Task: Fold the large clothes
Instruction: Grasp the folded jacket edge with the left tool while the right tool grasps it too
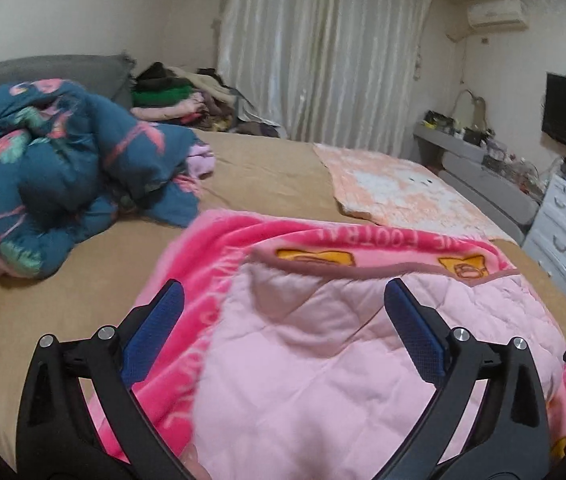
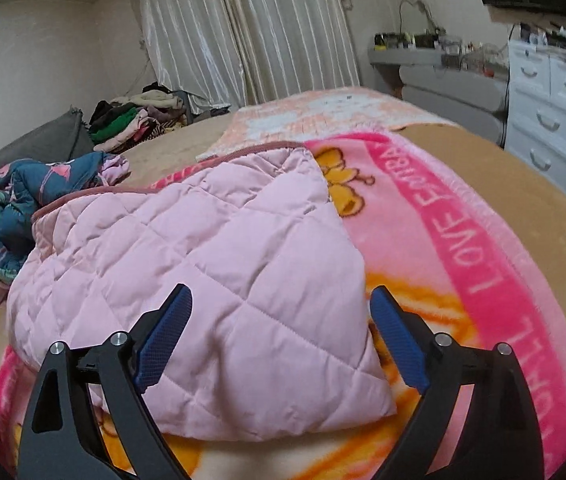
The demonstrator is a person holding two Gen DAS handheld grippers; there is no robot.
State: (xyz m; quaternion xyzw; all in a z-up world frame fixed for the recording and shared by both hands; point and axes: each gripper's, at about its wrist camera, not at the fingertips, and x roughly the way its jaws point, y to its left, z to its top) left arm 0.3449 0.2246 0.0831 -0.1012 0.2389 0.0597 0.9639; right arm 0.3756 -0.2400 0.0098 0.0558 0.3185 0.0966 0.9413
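Note:
A large pink blanket lies on the bed, folded over so its pale pink quilted underside (image 2: pixel 203 248) covers part of the bright pink printed face (image 2: pixel 467 248). It also shows in the left wrist view (image 1: pixel 315 344). My left gripper (image 1: pixel 283 300) is open and empty, its blue pads either side of the quilted fold. My right gripper (image 2: pixel 283 304) is open and empty above the near corner of the quilted fold.
A crumpled blue floral duvet (image 1: pixel 63 168) lies at the left of the tan bed (image 1: pixel 43 304). A peach towel (image 1: pixel 403 188) lies at the far side. A clothes pile (image 1: pixel 179 96), curtains and white drawers (image 2: pixel 551 104) stand beyond the bed.

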